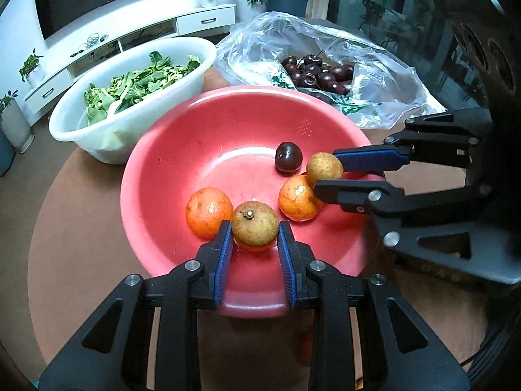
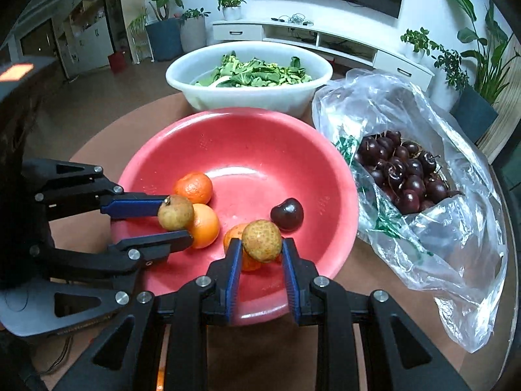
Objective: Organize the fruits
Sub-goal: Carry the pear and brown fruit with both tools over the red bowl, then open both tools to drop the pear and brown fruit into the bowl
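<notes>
**Both jaws loaded, both over the red bowl**

Left gripper (image 1: pixel 255 232) clenched on a brown longan (image 1: pixel 254 223), stem end up, pinched between the blue pads. Right gripper (image 2: pixel 261 250) likewise clenched on a second longan (image 2: pixel 261 241). Round fruit, so no long axis to line up. Both held just above the red bowl (image 1: pixel 202 123), each directly over a tangerine: one peeking under the left jaws (image 1: pixel 254 247), another under the right jaws (image 2: pixel 236 238). Third tangerine (image 1: pixel 208 211) just left of the left jaws; lone cherry (image 2: pixel 287 214) just ahead and right of the right jaws. Bag of cherries (image 2: pixel 400 176) farther right, on the counter (image 1: pixel 81 228). Likely next: release straight down; bowl floor directly below, neither arm needing to travel. Risk of rolling off the tangerine underneath.
</notes>
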Available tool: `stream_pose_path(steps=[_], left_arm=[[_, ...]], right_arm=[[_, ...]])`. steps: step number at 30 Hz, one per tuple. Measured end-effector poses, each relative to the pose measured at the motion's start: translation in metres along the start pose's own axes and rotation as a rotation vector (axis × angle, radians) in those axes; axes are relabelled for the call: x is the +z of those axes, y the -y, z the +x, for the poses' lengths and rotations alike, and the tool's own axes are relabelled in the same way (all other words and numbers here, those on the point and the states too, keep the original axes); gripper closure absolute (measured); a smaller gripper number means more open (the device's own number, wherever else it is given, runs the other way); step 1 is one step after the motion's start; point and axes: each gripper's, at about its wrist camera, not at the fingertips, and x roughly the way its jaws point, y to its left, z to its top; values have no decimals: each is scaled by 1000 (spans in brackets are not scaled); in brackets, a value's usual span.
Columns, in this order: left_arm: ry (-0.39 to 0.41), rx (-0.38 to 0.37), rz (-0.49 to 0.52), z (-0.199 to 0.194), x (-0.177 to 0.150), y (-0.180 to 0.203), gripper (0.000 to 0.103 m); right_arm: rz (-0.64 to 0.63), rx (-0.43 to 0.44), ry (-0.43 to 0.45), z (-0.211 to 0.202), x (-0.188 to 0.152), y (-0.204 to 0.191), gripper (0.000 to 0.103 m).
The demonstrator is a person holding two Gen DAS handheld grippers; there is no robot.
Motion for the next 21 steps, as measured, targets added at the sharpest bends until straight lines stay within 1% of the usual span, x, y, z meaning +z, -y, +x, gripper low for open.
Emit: stream_pose_path(steps=[1,2,4,6,7,8,9,10,11,12,13,15,16,17,21], left_arm=[[2,-2,-4,0,0,0,72],[5,-3,-7,-1,0,-1,64],[13,17,-14,-2,-2,-2,60],[27,2,-24,-8,-4,-4,57],[31,1,-26,-11,-5,-4,53],[37,1,-29,-14,-5,-4,46],[45,0,-33,-19,-7,-4,43],[53,-2,-36,-24,-9,-4,37],[63,-6,-40,-30,-11,-4,32],[72,-6,-44,-36,-14,-3,30],[80,-6,-51,-42,-18,-3,25],[106,-13,-70,-57,-28,-2,13],[116,-12,-78,-64,-33,0,5],[128,-9,-86,-71,-40,1,2],[153,13,-105,-101,-77,18,1]], right_arm=[[-6,-6,-2,1,0,-2,73],[-10,-9,-2,1,0,-3,71],[-11,-15,1,1,0,-4,67],[-7,-16,8,0,1,-3,62],[-6,-15,13,-1,1,-2,60],[-9,-20,17,-3,0,-2,58],[-12,-27,22,-5,-1,-2,57],[-12,-33,30,-10,-3,-2,53],[-11,-32,38,-14,-4,-2,46],[-7,-35,49,-21,-7,-2,43],[-2,-37,64,-29,-11,-1,40],[9,-32,90,-44,-21,0,39],[17,-27,97,-51,-26,1,37],[31,-22,109,-60,-34,3,34],[134,-8,157,-90,-75,13,27]])
